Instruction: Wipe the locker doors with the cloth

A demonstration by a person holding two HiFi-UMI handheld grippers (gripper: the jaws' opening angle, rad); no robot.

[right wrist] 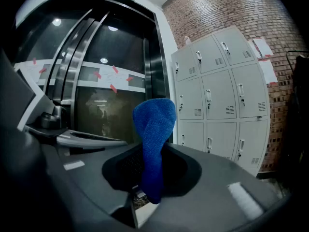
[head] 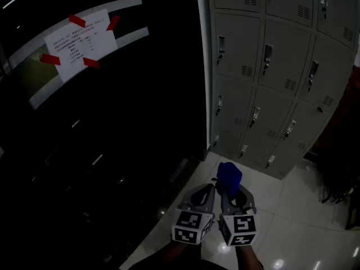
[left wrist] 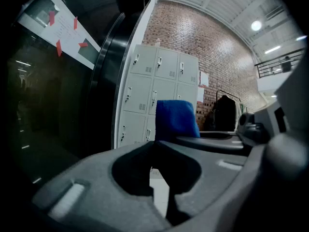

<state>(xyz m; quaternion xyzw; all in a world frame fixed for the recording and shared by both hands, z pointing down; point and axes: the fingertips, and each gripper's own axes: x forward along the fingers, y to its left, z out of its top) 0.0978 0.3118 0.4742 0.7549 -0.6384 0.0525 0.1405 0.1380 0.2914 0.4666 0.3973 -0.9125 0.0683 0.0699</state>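
Note:
A folded blue cloth point(head: 229, 176) sticks up from my right gripper point(head: 232, 193), whose jaws are shut on its lower part. In the right gripper view the cloth point(right wrist: 155, 129) stands upright between the jaws of the right gripper point(right wrist: 153, 151). My left gripper point(head: 207, 189) is right beside it, shut with nothing in it. From the left gripper point(left wrist: 154, 144) the cloth point(left wrist: 176, 121) shows just to the right. The grey locker doors point(head: 270, 66) stand ahead and to the right, a short way from both grippers, also seen as lockers point(right wrist: 222, 95) and lockers point(left wrist: 159, 88).
A dark glass door point(head: 101, 122) with a paper notice point(head: 81, 41) taped in red fills the left. Pale floor tiles point(head: 281, 218) lie below the lockers. Dark clothing point(head: 340, 167) hangs at the right of the lockers. A brick wall point(left wrist: 212, 57) rises behind.

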